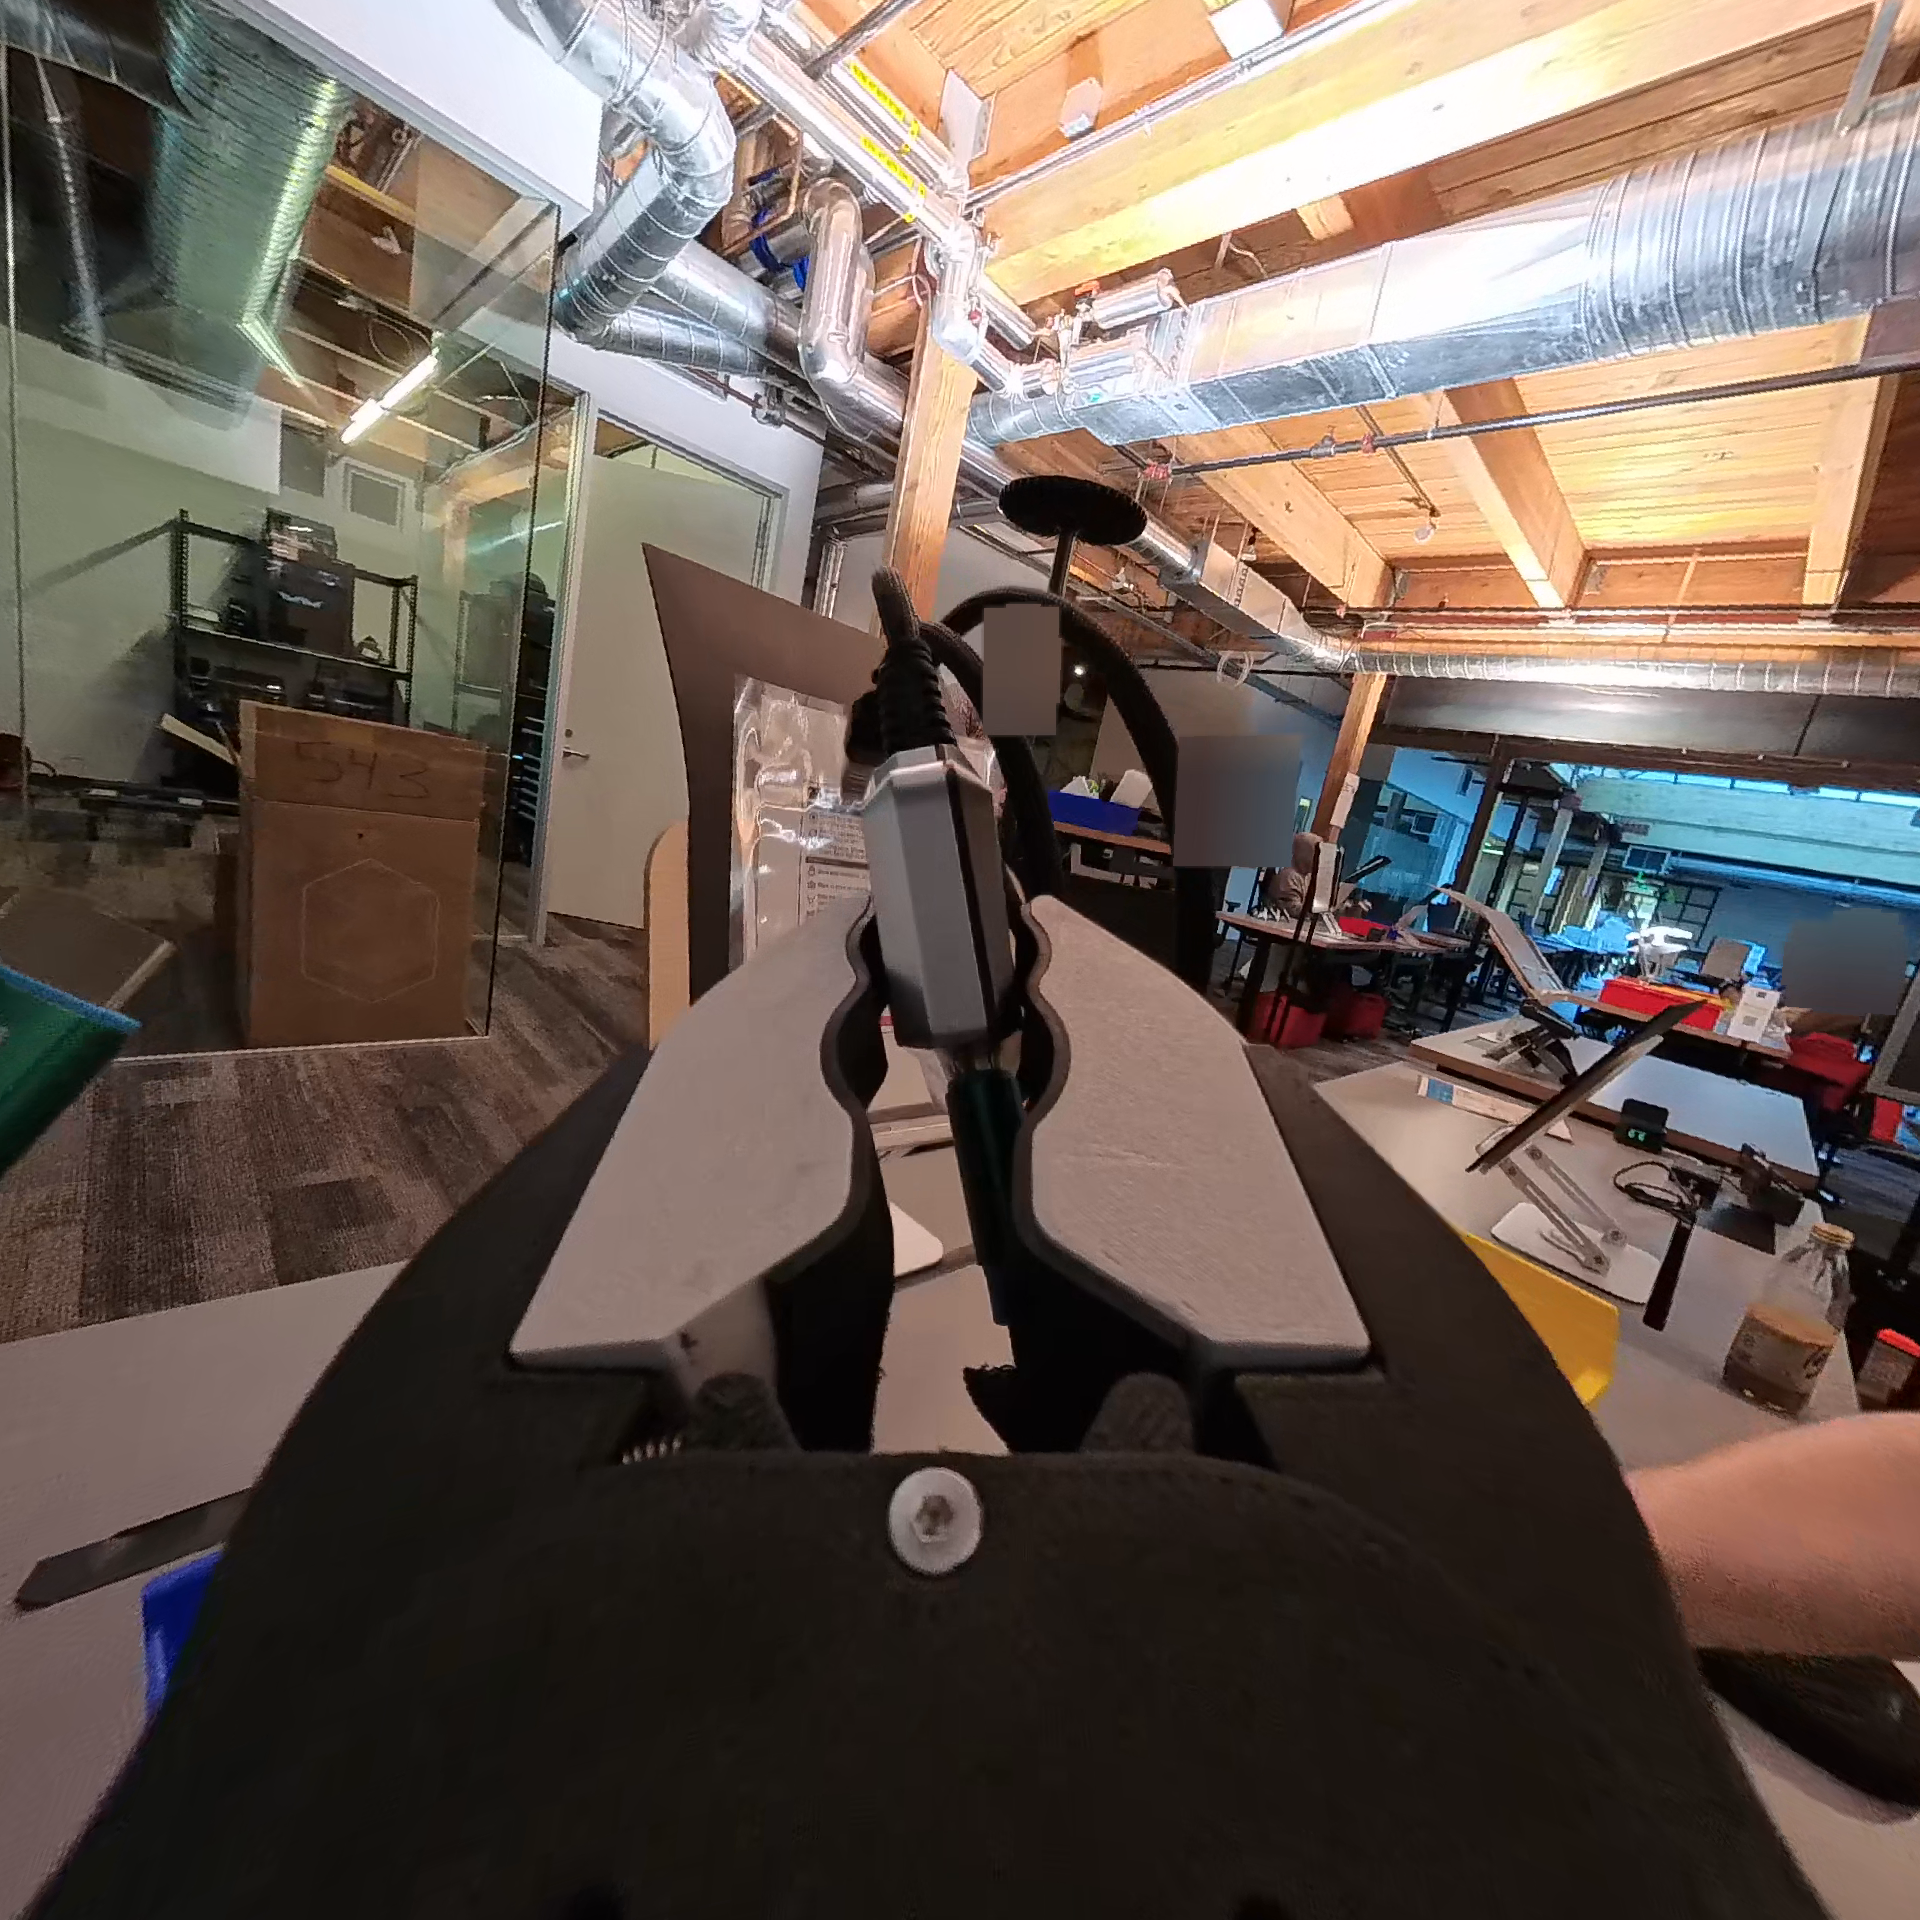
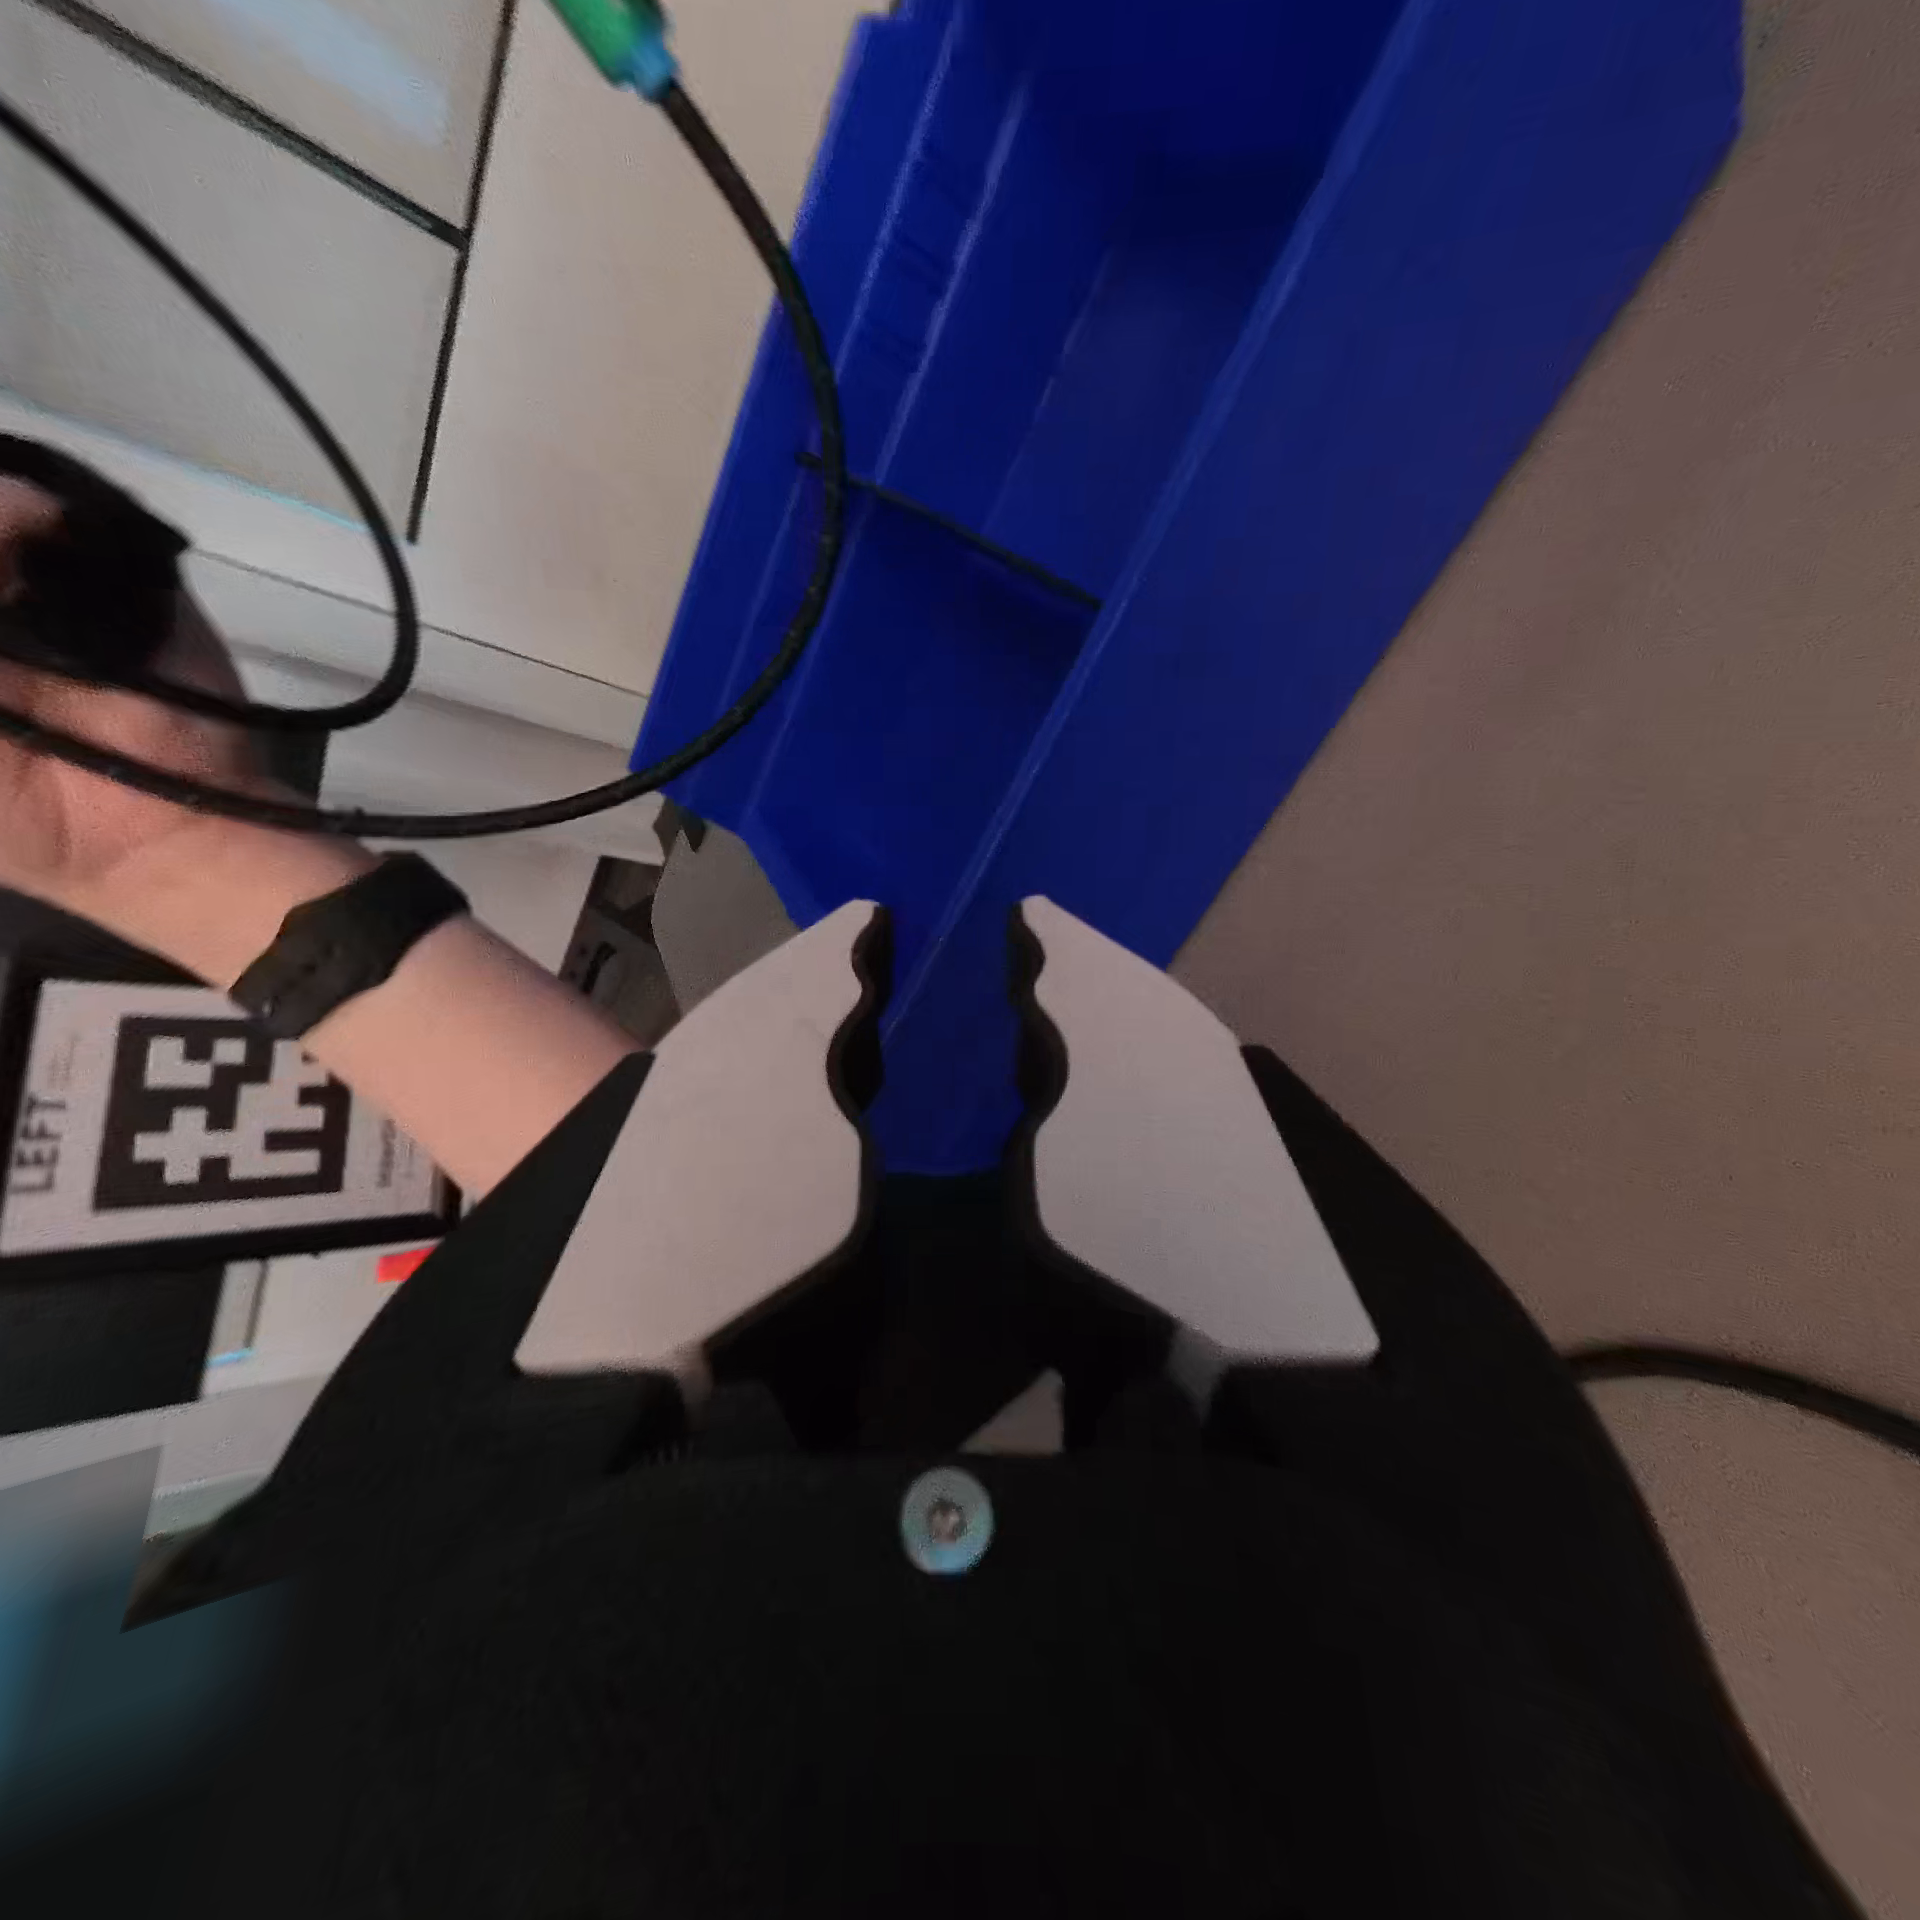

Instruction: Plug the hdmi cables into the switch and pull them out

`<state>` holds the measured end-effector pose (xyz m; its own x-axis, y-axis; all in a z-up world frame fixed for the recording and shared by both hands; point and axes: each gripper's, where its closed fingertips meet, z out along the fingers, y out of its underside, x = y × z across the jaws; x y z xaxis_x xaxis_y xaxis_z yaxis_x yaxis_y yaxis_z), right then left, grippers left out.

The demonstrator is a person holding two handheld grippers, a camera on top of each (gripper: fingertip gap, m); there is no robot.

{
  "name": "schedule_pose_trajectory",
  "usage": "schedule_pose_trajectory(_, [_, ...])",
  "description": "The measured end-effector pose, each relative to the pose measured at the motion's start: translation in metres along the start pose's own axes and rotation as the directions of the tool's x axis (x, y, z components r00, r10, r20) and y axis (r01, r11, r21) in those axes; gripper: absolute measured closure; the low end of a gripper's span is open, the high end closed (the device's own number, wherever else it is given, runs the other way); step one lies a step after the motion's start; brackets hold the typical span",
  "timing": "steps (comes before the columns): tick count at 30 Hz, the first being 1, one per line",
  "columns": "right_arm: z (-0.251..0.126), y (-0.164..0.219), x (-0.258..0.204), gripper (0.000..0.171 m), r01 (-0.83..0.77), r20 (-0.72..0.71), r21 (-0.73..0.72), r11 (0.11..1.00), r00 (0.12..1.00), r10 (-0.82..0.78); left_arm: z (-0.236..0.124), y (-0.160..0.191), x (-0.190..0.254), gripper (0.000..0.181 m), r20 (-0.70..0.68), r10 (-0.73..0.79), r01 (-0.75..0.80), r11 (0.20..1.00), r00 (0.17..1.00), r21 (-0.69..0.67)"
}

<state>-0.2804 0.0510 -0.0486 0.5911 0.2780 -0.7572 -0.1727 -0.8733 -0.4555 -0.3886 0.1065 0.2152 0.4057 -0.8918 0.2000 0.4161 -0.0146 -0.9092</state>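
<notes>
Switch (image 1: 940, 902) in jaws, one blue bin (image 2: 1091, 520)

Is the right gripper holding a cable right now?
No, the right gripper is closed on the wall of the blue bin, not a cable.

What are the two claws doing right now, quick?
Left gripper: fingers closed on the silver switch, cables attached.
Right gripper: fingers closed on the wall of the blue bin.

Green plug (image 2: 613, 42) cut off at top; blue bin (image 2: 1299, 343) blurred.
</notes>
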Motion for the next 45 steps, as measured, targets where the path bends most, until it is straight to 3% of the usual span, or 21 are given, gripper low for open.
schedule_pose_trajectory(4, [-0.079,-0.039,-0.009,0.148,0.246,0.087,0.306,0.92,0.955,-0.284,-0.001,0.001,0.003,0.161,0.038,0.021,-0.02,0.999,0.999,-0.03])
schedule_pose_trajectory(8, [-0.175,-0.056,-0.011,0.149,0.277,0.113,0.597,0.753,0.9,-0.421,0.001,0.004,0.011,0.16,0.091,0.124,-0.116,0.989,0.988,-0.094])
schedule_pose_trajectory(12, [-0.228,-0.053,0.021,0.15,0.316,0.03,0.634,0.706,0.902,-0.431,0.013,0.015,0.013,0.161,0.096,0.254,-0.23,0.95,0.962,-0.209])
schedule_pose_trajectory(15, [-0.248,-0.054,0.036,0.149,0.33,0.009,0.603,0.726,0.908,-0.42,0.036,0.025,0.011,0.161,-0.017,0.393,-0.381,0.88,0.919,-0.282])
schedule_pose_trajectory(18, [-0.256,-0.057,0.055,0.149,0.327,-0.032,0.628,0.707,0.918,-0.395,0.052,0.037,0.011,0.161,-0.193,0.372,-0.416,0.858,0.908,-0.302])
schedule_pose_trajectory(21, [-0.251,-0.056,0.06,0.149,0.246,0.072,0.622,0.743,0.927,-0.368,0.067,0.042,0.004,0.161,-0.268,0.274,-0.348,0.893,0.924,-0.287])
schedule_pose_trajectory(25, [-0.241,-0.056,0.08,0.149,0.252,0.044,0.586,0.77,0.939,-0.341,0.082,0.059,-0.003,0.161,-0.365,0.09,-0.185,0.954,0.927,-0.236])
schedule_pose_trajectory(28, [-0.235,-0.055,0.09,0.149,0.249,0.037,0.564,0.788,0.945,-0.326,0.082,0.088,-0.012,0.161,-0.433,-0.069,-0.063,0.957,0.899,-0.284])
schedule_pose_trajectory(31, [-0.23,-0.054,0.091,0.148,0.247,0.057,0.55,0.798,0.942,-0.331,0.073,0.115,-0.018,0.161,-0.464,-0.199,-0.003,0.917,0.863,-0.398])
schedule_pose_trajectory(37, [-0.217,-0.051,0.097,0.148,0.263,0.051,0.513,0.817,0.941,-0.335,0.059,0.166,-0.037,0.161,-0.422,-0.062,-0.221,0.778,0.905,-0.588])
schedule_pose_trajectory(45, [-0.203,-0.045,0.105,0.147,0.272,0.038,0.458,0.846,0.945,-0.324,0.042,0.2,-0.019,0.16,-0.503,-0.179,-0.282,0.65,0.846,-0.706])
